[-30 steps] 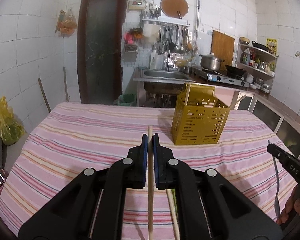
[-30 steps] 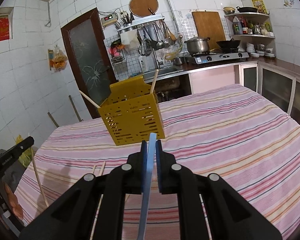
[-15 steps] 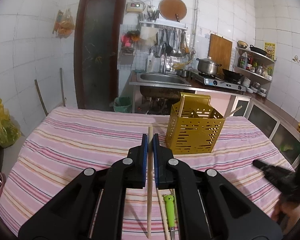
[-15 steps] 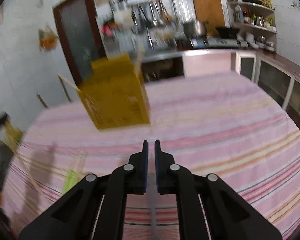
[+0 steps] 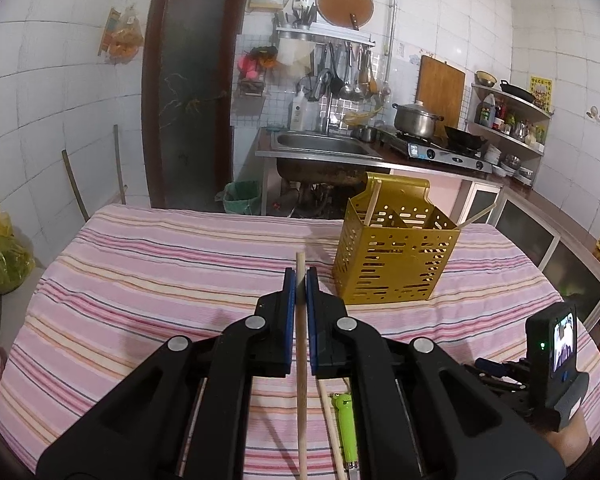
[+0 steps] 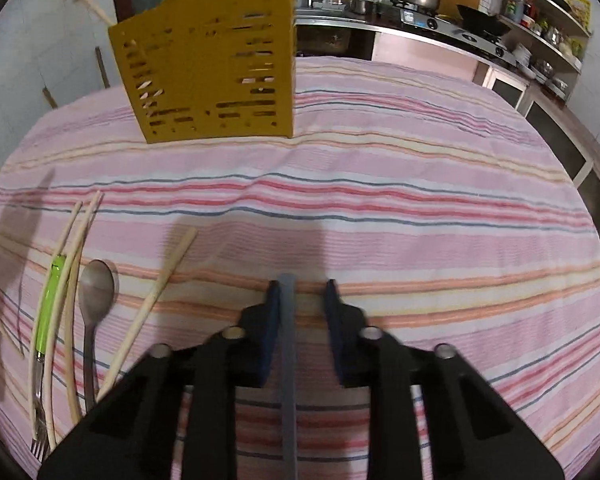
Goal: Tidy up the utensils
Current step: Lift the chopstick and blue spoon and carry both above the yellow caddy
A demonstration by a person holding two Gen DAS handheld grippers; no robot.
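Left hand-held gripper [image 5: 300,276] is staying clamped on a single wooden chopstick [image 5: 301,360], stick running straight out between the pads and pointing past the left side of the yellow utensil holder [image 5: 396,268]; little is differing here from a second ago, holder only slightly nearer. Right hand-held gripper [image 6: 300,292] is showing the real change: its view is now tipping steeply down at the striped bench [image 6: 420,200], and the holder, which was sitting mid-frame before, is now riding at the top edge. Its jaws, tight on a slim blue-grey handle [image 6: 288,360] a second ago, are now standing visibly apart; they are closing, with the handle between them, lying against the left pad and clear of the right. Whether the handle is resting on the cloth cannot be told. Holder is already carrying two chopsticks. A spoon [image 6: 96,288], a green-handled fork [image 6: 52,300] and a loose chopstick [image 6: 152,304] are still lying on the bench to the left. Judgement: right side is probably re-seating its grip, so neither carried piece is in the holder yet.
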